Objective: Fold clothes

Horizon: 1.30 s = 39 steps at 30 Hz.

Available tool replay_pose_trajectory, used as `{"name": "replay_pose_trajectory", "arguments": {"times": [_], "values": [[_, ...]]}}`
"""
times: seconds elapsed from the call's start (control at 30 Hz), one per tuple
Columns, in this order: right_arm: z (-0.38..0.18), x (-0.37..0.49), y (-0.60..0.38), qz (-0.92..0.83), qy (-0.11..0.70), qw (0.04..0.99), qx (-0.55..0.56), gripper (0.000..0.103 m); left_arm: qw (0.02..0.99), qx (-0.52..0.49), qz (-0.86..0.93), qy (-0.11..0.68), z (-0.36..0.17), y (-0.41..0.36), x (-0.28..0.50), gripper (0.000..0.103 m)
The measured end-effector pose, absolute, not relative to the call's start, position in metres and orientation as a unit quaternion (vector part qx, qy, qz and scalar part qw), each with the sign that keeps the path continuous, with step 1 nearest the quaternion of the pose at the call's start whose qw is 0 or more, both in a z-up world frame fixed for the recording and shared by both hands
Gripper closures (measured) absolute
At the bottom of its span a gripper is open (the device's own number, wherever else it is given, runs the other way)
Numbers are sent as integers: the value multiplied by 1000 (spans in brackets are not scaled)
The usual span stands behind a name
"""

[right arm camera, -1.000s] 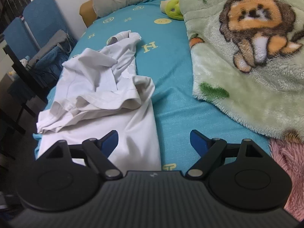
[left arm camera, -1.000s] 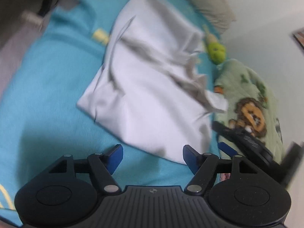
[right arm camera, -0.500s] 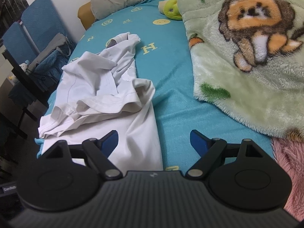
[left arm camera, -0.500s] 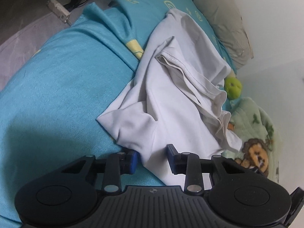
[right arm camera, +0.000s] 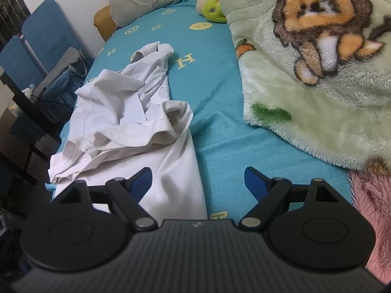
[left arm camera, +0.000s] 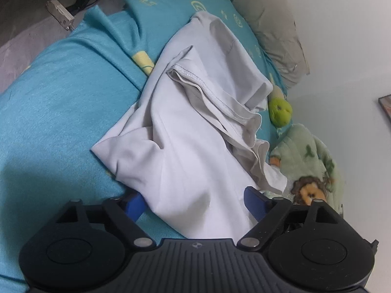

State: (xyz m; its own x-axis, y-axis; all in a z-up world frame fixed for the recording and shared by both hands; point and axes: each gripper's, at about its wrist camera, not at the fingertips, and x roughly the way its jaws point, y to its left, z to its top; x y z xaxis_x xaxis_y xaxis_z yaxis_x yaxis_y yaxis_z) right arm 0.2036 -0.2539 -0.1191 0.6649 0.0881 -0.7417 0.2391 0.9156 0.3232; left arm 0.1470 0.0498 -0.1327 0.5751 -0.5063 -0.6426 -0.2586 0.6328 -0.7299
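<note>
Left wrist view: white garment (left arm camera: 185,131) lies rumpled on the teal bed sheet (left arm camera: 56,97), not folded. One stitched hem edge is flipped back over the body, layers bunched toward the green soft toy (left arm camera: 280,108). Left gripper (left arm camera: 194,201) sits low at the garment's near edge; jaws wide, cloth lying between the blue pads but not pinched. Left pad (left arm camera: 134,205) is partly tucked under the fabric edge.

Right wrist view: the same garment (right arm camera: 127,127) is seen on the side of the bed away from the lion blanket (right arm camera: 317,73), its outer edge reaching the bed's edge near the blue chair (right arm camera: 41,39). Right gripper (right arm camera: 198,183) hovers over the near end of the garment; jaws wide, holding nothing. Its right pad is over bare sheet, the left pad over cloth.

Judgement: the cloth needs flattening before any clean fold. To do this well, take a single layer at a true corner or hem, not a bunched wad; close fully before lifting; pull the two grips apart to tension the fabric and lay the turned-back hem flat. Keep the cloth clear of the lion blanket and off the bed's edge, where it could slide down.
</note>
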Motion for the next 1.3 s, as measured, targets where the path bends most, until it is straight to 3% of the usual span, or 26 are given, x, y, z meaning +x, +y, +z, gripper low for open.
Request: {"name": "replay_pose_trajectory", "arguments": {"times": [0.2, 0.23, 0.3, 0.37, 0.5, 0.6, 0.77, 0.97, 1.03, 1.17, 1.23, 1.27, 1.3], "values": [[-118, 205, -254, -43, 403, 891, 206, 19, 761, -480, -42, 434, -145, 74, 138, 16], [-118, 205, -254, -43, 403, 891, 206, 19, 759, -490, -29, 428, -144, 79, 136, 26], [-118, 205, -254, -43, 402, 891, 207, 19, 751, -509, -4, 419, -148, 85, 134, 38], [-117, 205, -254, -43, 401, 891, 208, 19, 746, -520, -3, 416, -151, 90, 133, 44], [-110, 197, -259, -40, 389, 889, 240, 19, 752, -510, 0, 418, -154, 90, 135, 73], [-103, 187, -263, -26, 379, 883, 277, 19, 760, -511, -19, 402, -148, 93, 132, 82], [-93, 163, -265, 52, 359, 853, 374, 17, 787, -503, -73, 350, -122, 94, 121, 87], [-135, 160, -241, 164, 410, 717, 539, 17, 795, -504, -97, 322, -113, 92, 121, 89], [-155, 161, -236, 152, 429, 677, 579, 17, 793, -507, -93, 324, -114, 93, 121, 90], [-166, 161, -245, 95, 415, 681, 595, 18, 791, -514, -89, 320, -113, 97, 116, 90], [-165, 161, -249, 75, 406, 694, 590, 35, 791, -513, -92, 320, -111, 97, 117, 90], [-165, 160, -250, 65, 401, 700, 587, 37, 792, -512, -93, 320, -110, 97, 117, 90], [-164, 160, -252, 55, 396, 707, 584, 48, 793, -510, -93, 319, -110, 96, 117, 90]]}}
